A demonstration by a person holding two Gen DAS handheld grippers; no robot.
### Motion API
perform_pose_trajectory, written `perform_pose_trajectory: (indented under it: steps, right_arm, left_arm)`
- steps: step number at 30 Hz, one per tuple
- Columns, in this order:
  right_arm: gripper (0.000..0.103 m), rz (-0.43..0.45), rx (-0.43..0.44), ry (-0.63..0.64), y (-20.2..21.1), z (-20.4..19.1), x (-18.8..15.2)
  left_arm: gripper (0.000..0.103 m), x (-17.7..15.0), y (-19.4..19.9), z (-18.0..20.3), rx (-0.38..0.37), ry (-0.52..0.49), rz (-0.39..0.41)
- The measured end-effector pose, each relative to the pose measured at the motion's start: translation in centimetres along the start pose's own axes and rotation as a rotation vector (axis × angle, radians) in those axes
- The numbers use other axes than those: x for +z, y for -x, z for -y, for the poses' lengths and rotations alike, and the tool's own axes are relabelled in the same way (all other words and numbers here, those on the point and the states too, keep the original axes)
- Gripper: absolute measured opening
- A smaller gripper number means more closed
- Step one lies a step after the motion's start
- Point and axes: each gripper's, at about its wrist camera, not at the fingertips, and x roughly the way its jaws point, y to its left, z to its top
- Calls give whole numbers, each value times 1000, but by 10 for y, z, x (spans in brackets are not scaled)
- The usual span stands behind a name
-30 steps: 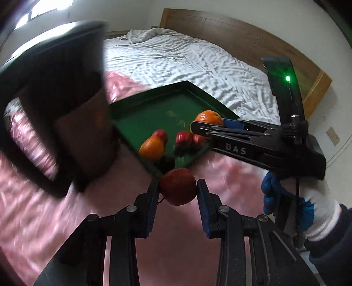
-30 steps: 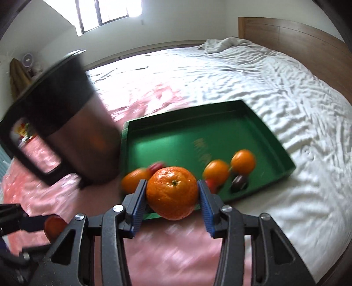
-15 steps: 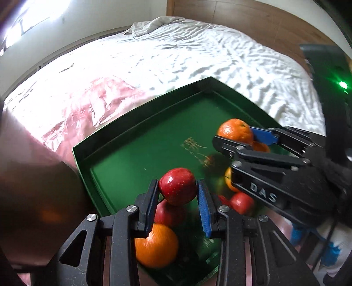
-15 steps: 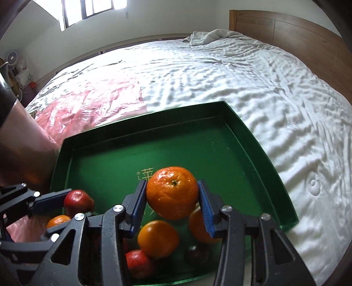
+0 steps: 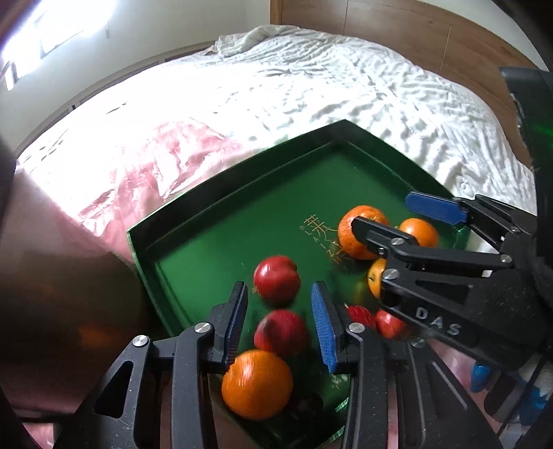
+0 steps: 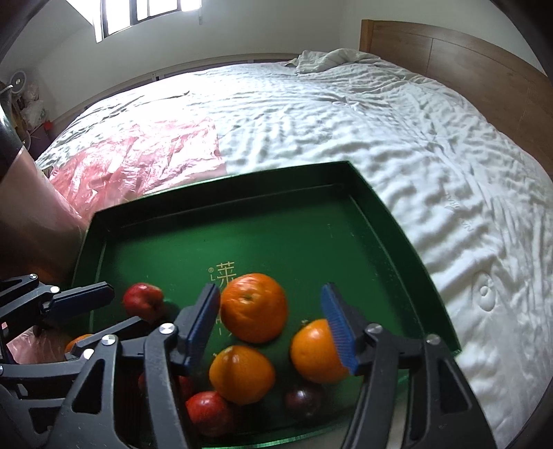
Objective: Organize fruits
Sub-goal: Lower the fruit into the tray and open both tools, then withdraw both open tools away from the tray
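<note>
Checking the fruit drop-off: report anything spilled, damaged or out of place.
Nothing spilled or damaged. All the fruit lies inside the green tray, bunched at its near edge. Both grippers' jaws are opening, with the red apple and the orange loose between them, motion-blurred.

Daylight pours from the window behind the bed, blowing out the white sheet nearest it to glare. The green tray sits dimmer, its inner walls shadowed. A red apple in the tray smears with motion blur. Fisheye bending curves the wooden headboard, and black vignette fills the corners.
</note>
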Motion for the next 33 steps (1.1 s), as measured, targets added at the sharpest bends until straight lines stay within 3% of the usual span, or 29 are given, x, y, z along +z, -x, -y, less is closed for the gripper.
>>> perform_pose_trajectory:
  steps: [3, 10, 14, 25, 33]
  right_arm:
    - [103, 22, -9, -11, 22, -2, -7]
    - [103, 29, -4, -19, 74, -17, -36]
    - [103, 33, 2, 8, 104, -40, -58]
    - [103, 115, 27, 48, 183, -127, -102]
    - [103, 189, 49, 92, 227, -183, -115]
  left_arm:
    - [37, -11, 22, 2, -3, 9, 28]
    - [56, -53, 97, 2, -28, 35, 124]
    - [58, -83, 136, -11, -9, 74, 139]
    - [65, -175, 215, -60, 115, 157, 169]
    - [74, -215, 249, -88, 197, 205, 198]
